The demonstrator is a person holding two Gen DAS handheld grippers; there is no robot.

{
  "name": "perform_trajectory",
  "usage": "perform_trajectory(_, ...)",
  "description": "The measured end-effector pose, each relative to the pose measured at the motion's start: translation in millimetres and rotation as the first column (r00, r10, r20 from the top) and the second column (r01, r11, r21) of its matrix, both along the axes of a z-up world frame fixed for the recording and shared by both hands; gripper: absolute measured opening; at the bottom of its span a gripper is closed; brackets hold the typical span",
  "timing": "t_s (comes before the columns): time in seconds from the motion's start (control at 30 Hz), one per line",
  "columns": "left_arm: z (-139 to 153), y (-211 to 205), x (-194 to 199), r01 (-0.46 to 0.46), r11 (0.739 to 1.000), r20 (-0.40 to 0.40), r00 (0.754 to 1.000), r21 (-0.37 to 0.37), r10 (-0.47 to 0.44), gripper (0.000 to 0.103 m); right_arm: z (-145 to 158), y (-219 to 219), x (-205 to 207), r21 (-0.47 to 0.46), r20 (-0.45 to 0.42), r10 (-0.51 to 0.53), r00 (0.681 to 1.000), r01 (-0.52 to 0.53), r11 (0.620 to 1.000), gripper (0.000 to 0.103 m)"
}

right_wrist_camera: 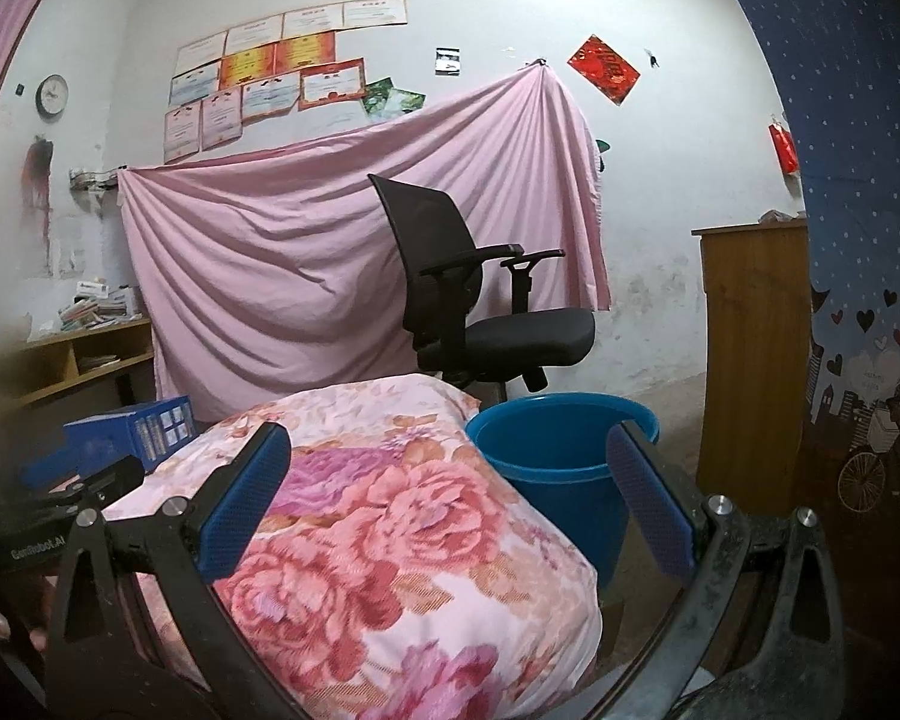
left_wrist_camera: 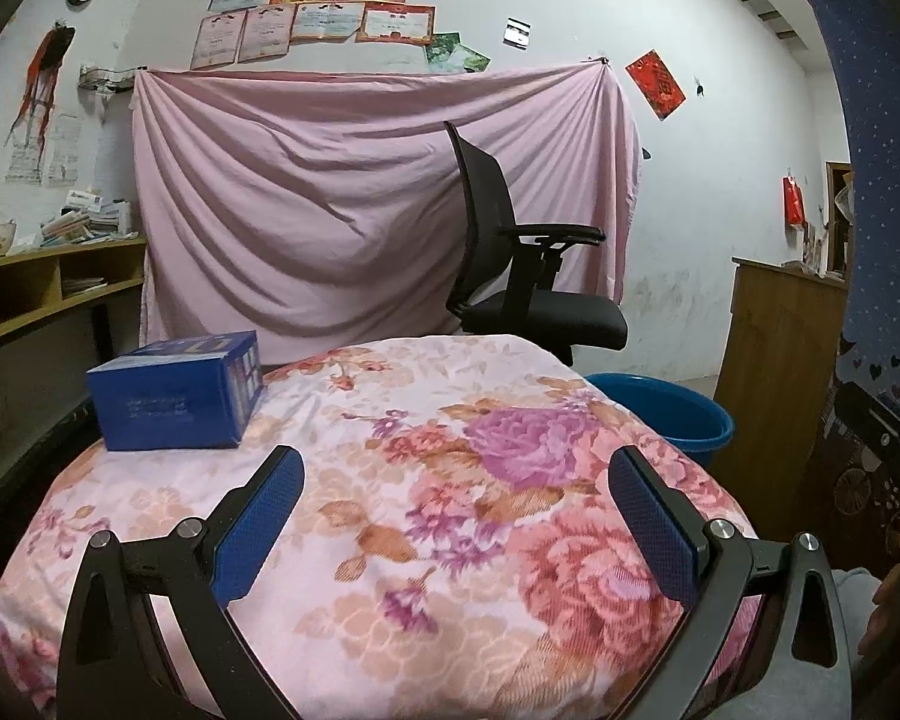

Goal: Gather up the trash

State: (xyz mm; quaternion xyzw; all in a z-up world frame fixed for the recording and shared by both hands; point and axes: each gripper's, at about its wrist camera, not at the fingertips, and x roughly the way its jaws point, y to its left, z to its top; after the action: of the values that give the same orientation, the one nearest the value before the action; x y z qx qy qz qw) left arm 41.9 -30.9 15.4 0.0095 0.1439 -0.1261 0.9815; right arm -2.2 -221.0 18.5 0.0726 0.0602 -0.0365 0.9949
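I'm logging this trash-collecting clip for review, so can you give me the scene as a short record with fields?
surface: floral quilt over a raised surface
trash candidate: blue box resting on the quilt, far left
bin: blue bucket on the floor beside the quilt's right edge; no contents visible
left gripper: open, over the quilt, holding nothing
right gripper: open, holding nothing
background: black office chair, pink sheet hung on wall

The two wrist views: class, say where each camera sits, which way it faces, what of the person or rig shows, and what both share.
Left wrist: on the left tool, open, facing across the quilt toward the box; a hand shows at right.
Right wrist: on the right tool, open, facing the bucket; the left tool's body shows at left.
Shared: quilt, box, bucket, chair.
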Motion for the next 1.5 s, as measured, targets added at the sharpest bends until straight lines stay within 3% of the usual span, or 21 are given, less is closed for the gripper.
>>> perform_trajectory(0.43, -3, 12, -19, -0.006, 1.000, 0.004, 1.000, -0.005, 0.006, 0.100, -7, 14, -8, -0.016, -0.022, 0.001, 1.000, -0.001, 1.000, 0.103)
perform_trajectory(1.5, -4, 13, -20, -0.006, 1.000, 0.004, 1.000, -0.004, 0.006, 0.100, -8, 15, -6, -0.025, -0.045, 0.009, 0.999, -0.010, 1.000, 0.103)
